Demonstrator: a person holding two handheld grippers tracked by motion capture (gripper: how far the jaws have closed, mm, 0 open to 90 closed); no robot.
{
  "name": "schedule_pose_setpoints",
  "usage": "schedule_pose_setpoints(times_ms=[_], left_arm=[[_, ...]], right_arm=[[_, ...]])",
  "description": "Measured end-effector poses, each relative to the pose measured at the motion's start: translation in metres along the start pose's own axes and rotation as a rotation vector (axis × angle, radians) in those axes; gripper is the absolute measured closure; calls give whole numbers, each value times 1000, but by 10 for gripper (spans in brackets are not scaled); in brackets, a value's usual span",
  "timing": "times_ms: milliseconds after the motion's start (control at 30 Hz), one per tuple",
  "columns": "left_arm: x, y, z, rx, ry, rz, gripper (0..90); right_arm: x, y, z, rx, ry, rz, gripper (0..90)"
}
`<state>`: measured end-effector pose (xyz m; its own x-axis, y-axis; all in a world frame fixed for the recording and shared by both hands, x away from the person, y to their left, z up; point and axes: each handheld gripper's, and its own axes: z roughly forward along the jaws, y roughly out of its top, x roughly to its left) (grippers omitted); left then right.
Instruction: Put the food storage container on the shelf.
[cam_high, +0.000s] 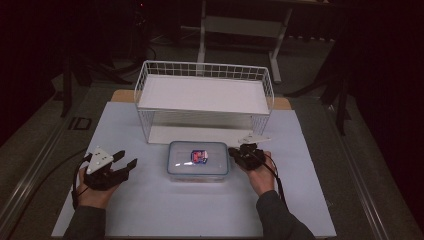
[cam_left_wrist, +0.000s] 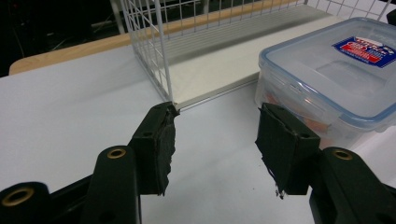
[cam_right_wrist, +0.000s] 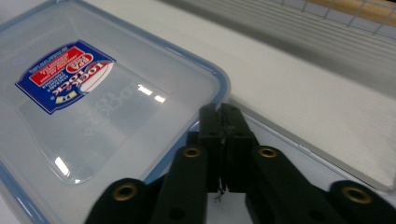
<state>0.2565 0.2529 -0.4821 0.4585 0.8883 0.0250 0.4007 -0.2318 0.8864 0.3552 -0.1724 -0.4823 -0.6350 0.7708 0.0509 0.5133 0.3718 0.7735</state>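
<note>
A clear plastic container (cam_high: 198, 160) with a blue-rimmed lid and a red and blue label sits in the middle of the white table top. My left gripper (cam_high: 126, 159) rests to its left, a short gap away, jaws open with nothing between them. In the left gripper view that gripper (cam_left_wrist: 215, 140) points at bare table, with the container (cam_left_wrist: 336, 70) ahead on the right. My right gripper (cam_high: 235, 152) is at the container's right edge. In the right gripper view it (cam_right_wrist: 225, 112) is shut, pads together, tips at the rim of the lid (cam_right_wrist: 93, 102).
A white wire shelf rack (cam_high: 205, 92) stands just behind the container, its lower shelf (cam_right_wrist: 327, 93) close to my right gripper and its front corner post (cam_left_wrist: 163, 56) ahead of my left. The white table top (cam_high: 150, 200) ends in dark floor on all sides.
</note>
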Motion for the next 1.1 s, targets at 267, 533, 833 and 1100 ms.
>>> schedule_pose_setpoints(times_ms=[267, 533, 833, 1100], left_arm=[[-8, 2, 6, 34, -69, -49, 449], [-22, 17, 28, 100, -150, -104, 395], [-39, 28, 64, 139, -268, -204, 274], [-53, 34, 95, 207, -301, -249, 252]], right_arm=[[1, 1, -16, -34, 41, 24, 651], [-1, -2, -23, -29, 116, 75, 505], [1, -6, -7, 17, 164, 160, 318], [-2, -11, 11, 54, 270, 253, 183]])
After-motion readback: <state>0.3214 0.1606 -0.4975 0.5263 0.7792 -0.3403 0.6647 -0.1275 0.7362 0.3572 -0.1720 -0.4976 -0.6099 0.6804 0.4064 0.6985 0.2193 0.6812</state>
